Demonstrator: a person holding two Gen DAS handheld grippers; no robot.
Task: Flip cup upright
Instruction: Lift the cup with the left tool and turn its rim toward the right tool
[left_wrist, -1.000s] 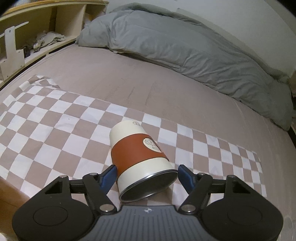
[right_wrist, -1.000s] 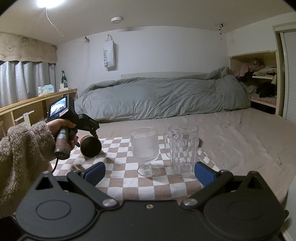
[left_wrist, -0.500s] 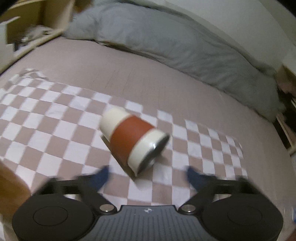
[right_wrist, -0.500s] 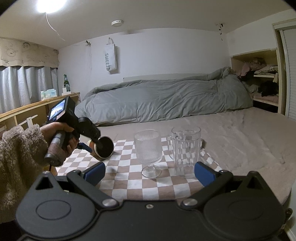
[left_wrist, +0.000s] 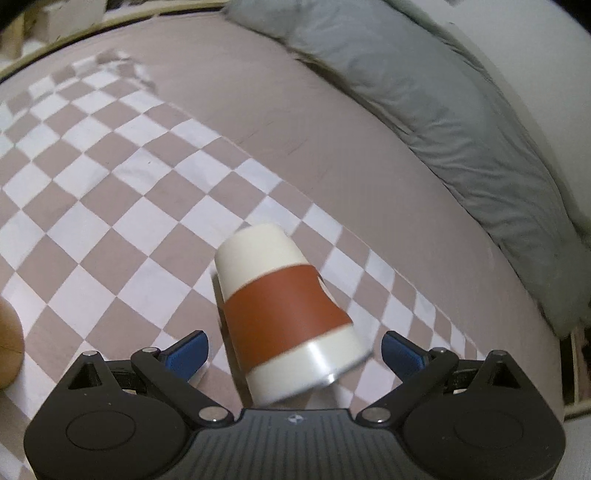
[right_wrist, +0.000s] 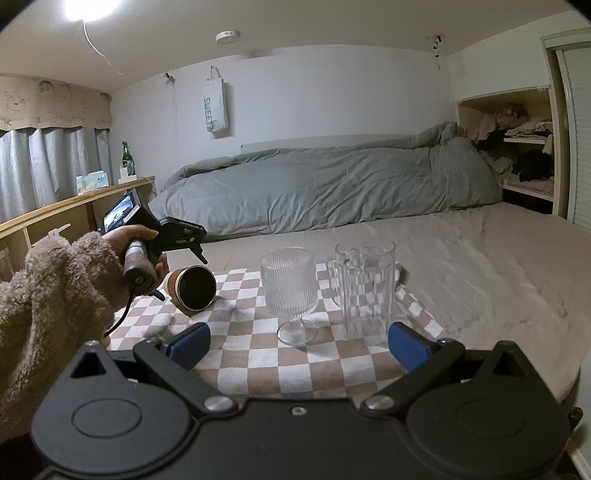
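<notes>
A cream cup with a brown sleeve (left_wrist: 284, 314) lies on its side on the checkered cloth (left_wrist: 110, 206), its mouth toward my left gripper (left_wrist: 293, 354). The left gripper is open, with its blue fingertips apart on either side of the cup's rim end and not touching it. In the right wrist view the cup (right_wrist: 192, 288) shows its dark mouth, with the hand-held left gripper (right_wrist: 162, 240) above and just left of it. My right gripper (right_wrist: 297, 343) is open and empty, low at the near edge of the cloth.
A ribbed stemmed glass (right_wrist: 290, 291) and a clear glass mug (right_wrist: 365, 284) stand upright on the cloth in front of the right gripper. A grey duvet (right_wrist: 332, 184) lies along the far side of the bed. A wooden shelf (right_wrist: 74, 206) runs along the left.
The left gripper let go of the cup, drew back, then rose over it. The cup rolled a little on the cloth. The right gripper lifted slightly.
</notes>
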